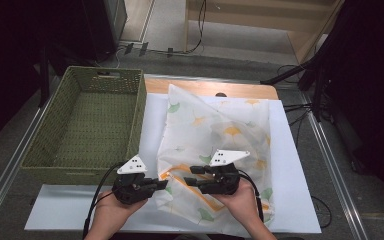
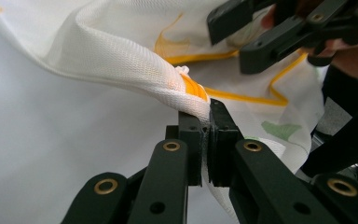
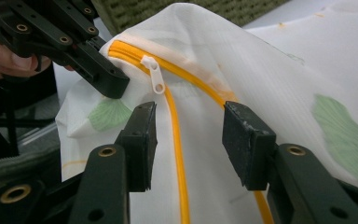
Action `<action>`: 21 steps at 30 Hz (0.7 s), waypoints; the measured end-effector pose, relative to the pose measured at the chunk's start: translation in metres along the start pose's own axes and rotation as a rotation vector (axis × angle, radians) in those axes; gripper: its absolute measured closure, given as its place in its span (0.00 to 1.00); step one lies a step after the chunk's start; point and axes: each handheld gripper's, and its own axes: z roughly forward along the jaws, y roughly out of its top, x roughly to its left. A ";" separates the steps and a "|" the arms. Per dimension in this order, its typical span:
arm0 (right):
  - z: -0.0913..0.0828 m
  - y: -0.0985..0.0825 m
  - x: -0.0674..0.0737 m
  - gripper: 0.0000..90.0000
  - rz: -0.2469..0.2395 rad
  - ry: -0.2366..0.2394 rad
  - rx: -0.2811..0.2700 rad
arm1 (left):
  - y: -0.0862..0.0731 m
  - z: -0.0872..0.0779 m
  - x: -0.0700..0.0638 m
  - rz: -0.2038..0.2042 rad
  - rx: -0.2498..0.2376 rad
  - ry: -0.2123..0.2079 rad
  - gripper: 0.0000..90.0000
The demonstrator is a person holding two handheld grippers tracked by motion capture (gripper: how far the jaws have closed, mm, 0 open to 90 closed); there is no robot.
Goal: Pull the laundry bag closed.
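A white mesh bag [image 1: 220, 130] printed with green and yellow leaves lies on the white sheet [image 1: 290, 165]. Its near left corner is lifted, and my left gripper [image 1: 164, 184] [image 2: 208, 116] is shut on that corner's folded edge [image 2: 121, 56]. An orange zipper [image 3: 176, 154] with a white pull [image 3: 156, 74] runs along the raised fabric. My right gripper [image 1: 192, 176] [image 3: 189, 130] stands open just right of the left one. The zipper line passes between its jaws, and the pads do not touch it. In the right gripper view the left gripper [image 3: 109, 84] pinches the fabric beside the pull.
A green woven basket [image 1: 105, 74] stands at the left of the table, its right wall close to the bag. The wooden table edge [image 1: 205, 87] shows behind the sheet. Cables and a dark stand [image 1: 310, 70] are on the floor beyond.
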 end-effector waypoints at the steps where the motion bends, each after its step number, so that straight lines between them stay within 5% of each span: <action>1: 0.001 0.002 0.001 0.63 -0.001 0.010 -0.007 | 0.001 -0.001 0.000 0.007 -0.005 -0.007 0.96; 13: 0.024 0.013 0.007 0.79 0.011 0.108 0.006 | -0.008 -0.003 0.010 0.005 0.024 -0.029 0.96; 21: 0.043 0.012 0.008 0.83 -0.004 0.119 0.054 | -0.012 -0.004 0.013 0.010 0.044 -0.034 0.96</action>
